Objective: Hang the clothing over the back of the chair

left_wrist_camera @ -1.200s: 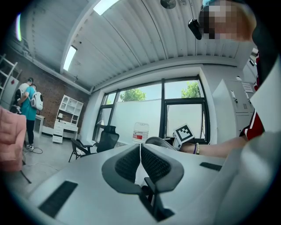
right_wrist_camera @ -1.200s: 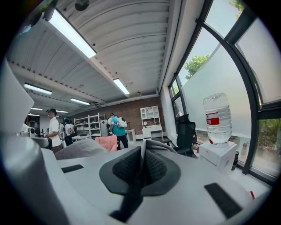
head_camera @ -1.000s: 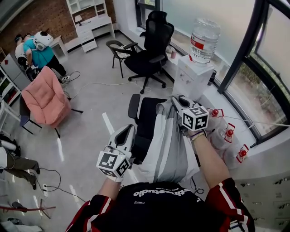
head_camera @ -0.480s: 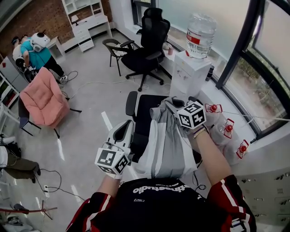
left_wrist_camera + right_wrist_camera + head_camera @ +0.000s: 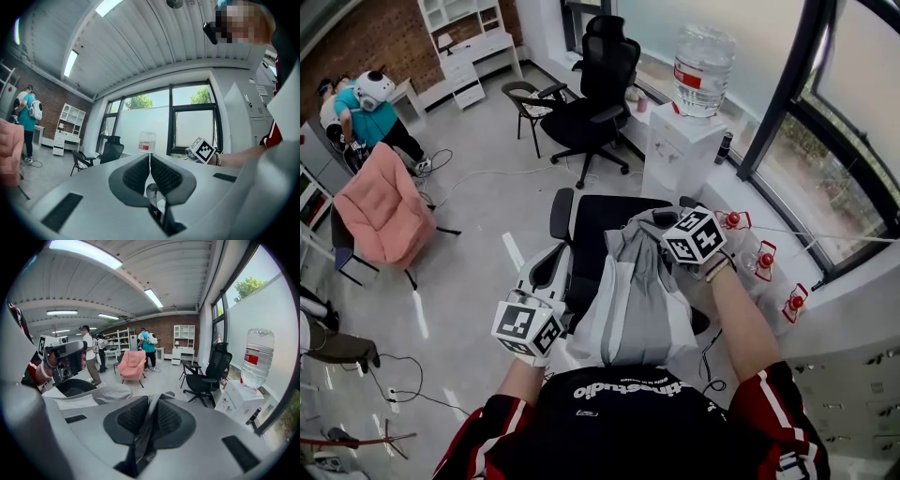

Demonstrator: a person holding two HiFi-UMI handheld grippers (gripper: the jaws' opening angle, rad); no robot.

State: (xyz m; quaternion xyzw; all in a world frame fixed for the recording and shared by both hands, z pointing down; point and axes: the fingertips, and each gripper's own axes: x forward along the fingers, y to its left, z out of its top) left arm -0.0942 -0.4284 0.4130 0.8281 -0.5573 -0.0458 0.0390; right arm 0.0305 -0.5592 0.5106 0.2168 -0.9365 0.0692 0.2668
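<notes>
Shifting inward over chair (image 5: 598, 230): right gripper (image 5: 661, 220), clothing (image 5: 637, 300)

soft matt cloth clothing (image 5: 639, 305)

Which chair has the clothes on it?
The nearest black chair, with grey clothing draped over it; the pink armchair and the far office chair are bare.

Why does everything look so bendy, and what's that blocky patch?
Left gripper view: the wide-angle lens bows the ceiling and blackens the corners; the blocky patch was laid on afterwards over a face. Right gripper view: the ceiling light glares white; the clothing between the jaws is soft. Head view: even daylight, sharp.
</notes>
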